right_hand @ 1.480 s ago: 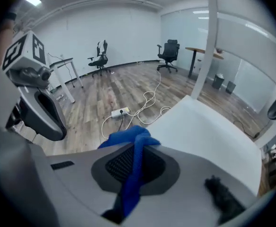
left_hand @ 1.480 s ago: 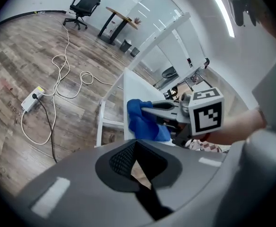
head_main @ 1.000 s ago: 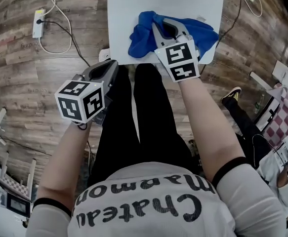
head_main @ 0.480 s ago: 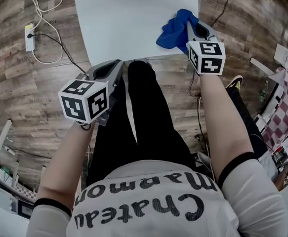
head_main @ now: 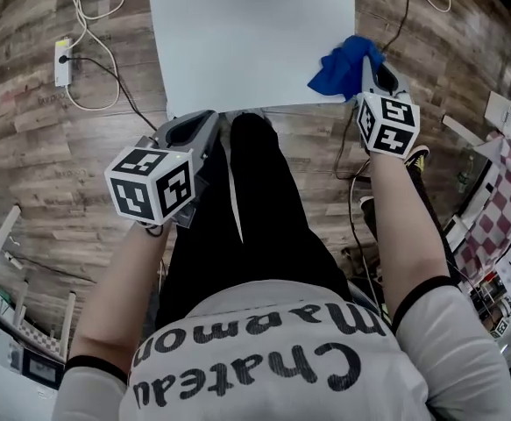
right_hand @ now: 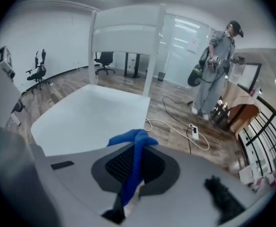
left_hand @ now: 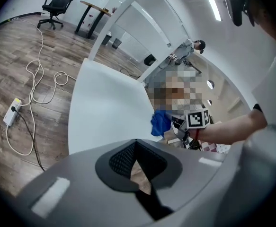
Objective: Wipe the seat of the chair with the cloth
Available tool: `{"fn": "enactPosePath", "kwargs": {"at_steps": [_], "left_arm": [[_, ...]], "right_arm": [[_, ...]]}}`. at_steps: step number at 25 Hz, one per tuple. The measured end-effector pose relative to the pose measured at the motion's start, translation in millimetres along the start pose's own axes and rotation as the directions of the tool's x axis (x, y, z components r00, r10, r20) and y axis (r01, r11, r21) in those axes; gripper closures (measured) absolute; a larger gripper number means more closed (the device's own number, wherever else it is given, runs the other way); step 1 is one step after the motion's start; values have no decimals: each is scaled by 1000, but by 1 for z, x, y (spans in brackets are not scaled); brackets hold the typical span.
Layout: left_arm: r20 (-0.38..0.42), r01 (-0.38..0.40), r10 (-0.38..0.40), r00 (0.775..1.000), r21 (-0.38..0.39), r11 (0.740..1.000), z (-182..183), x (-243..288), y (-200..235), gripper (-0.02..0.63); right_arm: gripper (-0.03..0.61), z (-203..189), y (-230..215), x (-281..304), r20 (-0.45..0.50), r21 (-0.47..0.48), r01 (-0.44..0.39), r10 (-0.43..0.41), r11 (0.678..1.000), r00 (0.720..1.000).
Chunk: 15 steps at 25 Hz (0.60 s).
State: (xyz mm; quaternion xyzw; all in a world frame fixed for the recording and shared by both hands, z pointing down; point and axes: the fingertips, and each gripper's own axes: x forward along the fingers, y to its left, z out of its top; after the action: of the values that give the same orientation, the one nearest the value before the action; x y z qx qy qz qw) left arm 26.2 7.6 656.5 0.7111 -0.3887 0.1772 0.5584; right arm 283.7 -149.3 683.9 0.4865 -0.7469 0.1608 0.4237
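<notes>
Gripping the cloth (head_main: pixel 336 70) in my right tool (head_main: pixel 371 61); it bunches just ahead of the jaws on the seat (head_main: pixel 246 33) corner. My left tool (head_main: pixel 204 123) is closed and empty, seat edge just ahead of it.

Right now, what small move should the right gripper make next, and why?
Probably sweep the right gripper leftward across the seat. Its jaws are shut on the blue cloth, which sits at the seat's front right corner, partly past the edge. Nearly all the white surface lies to its left.
</notes>
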Motion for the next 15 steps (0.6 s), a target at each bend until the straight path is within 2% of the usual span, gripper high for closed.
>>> {"fn": "enactPosePath", "kwargs": {"at_steps": [3, 5, 7, 8, 11, 15], "left_arm": [[3, -7, 7, 1000, -14, 1000, -2, -11, 6, 607], [3, -4, 4, 1000, -16, 1000, -3, -17, 10, 606], [-1, -2, 2, 1000, -16, 1000, -4, -22, 15, 606], [-3, 0, 0, 1000, -17, 1000, -5, -25, 17, 607], [1, 3, -3, 1000, -27, 1000, -8, -35, 28, 607], [10, -30, 31, 999, -64, 998, -17, -54, 57, 607]], "right_arm": [[551, 17, 53, -23, 60, -128, -55, 63, 990, 996], [551, 22, 103, -34, 57, -224, -121, 137, 967, 989], [551, 26, 159, -43, 45, -300, -217, 241, 929, 969], [551, 29, 187, -47, 35, -354, -272, 303, 895, 952], [551, 42, 267, -57, 11, -510, -410, 482, 756, 876], [551, 66, 352, -69, 10, -600, -525, 661, 604, 750]]}}
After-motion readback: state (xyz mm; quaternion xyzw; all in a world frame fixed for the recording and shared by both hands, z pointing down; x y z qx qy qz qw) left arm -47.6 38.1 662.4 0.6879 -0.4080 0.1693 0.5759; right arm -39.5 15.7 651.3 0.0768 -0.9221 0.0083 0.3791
